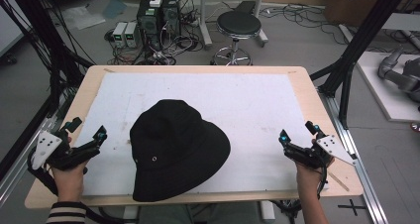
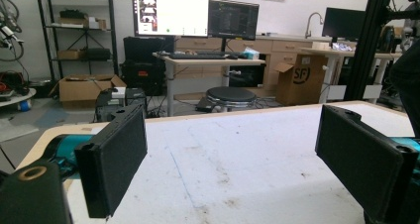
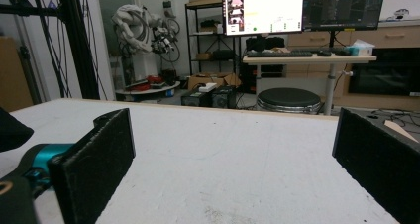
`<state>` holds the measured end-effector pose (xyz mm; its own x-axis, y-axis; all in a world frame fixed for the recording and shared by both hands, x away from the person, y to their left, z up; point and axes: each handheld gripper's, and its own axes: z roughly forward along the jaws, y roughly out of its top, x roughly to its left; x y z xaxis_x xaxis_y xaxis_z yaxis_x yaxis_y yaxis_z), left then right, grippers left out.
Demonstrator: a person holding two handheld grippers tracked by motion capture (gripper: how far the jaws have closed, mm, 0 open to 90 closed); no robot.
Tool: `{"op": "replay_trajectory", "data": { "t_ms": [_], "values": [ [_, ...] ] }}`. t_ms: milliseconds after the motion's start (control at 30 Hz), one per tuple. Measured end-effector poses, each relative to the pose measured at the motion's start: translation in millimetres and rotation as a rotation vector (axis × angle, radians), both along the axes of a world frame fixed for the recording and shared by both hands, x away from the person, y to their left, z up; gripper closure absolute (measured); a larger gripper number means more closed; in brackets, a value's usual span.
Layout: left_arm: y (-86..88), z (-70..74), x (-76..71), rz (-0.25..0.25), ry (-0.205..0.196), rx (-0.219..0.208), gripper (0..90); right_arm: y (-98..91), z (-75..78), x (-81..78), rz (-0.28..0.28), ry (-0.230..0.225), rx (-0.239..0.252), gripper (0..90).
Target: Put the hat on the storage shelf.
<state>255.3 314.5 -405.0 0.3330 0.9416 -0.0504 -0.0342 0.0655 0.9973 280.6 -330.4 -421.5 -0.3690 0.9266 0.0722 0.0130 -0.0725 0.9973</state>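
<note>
A black bucket hat (image 1: 178,147) lies crown up on the white mat (image 1: 237,100), near the table's front edge and a little left of centre. My left gripper (image 1: 88,128) rests at the mat's left edge, open, a short way from the hat's brim. Its jaws stand wide apart over bare mat in the left gripper view (image 2: 233,154), where the hat (image 2: 409,80) shows as a dark shape at the right edge. My right gripper (image 1: 297,132) is open at the mat's right side, well clear of the hat. Part of the hat (image 3: 11,130) sits at the left edge of the right gripper view.
The wooden table (image 1: 309,92) is edged by black frame posts (image 1: 364,30) on the right and cables on the left. Beyond the far edge stand a black stool (image 1: 238,25) and computer towers (image 1: 158,13) on the floor.
</note>
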Motion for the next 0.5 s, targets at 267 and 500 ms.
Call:
{"op": "replay_trajectory", "data": {
  "t_ms": [267,500],
  "values": [
    [-0.8,-0.9,0.2,-0.007,-0.003,-0.009,13.0,1.3,0.4,-1.4,0.002,-0.002,-0.003,2.3],
    [0.2,-1.1,0.3,-0.008,-0.001,-0.013,13.0,3.0,0.4,-2.1,0.007,0.004,-0.002,2.3]
  ]
}}
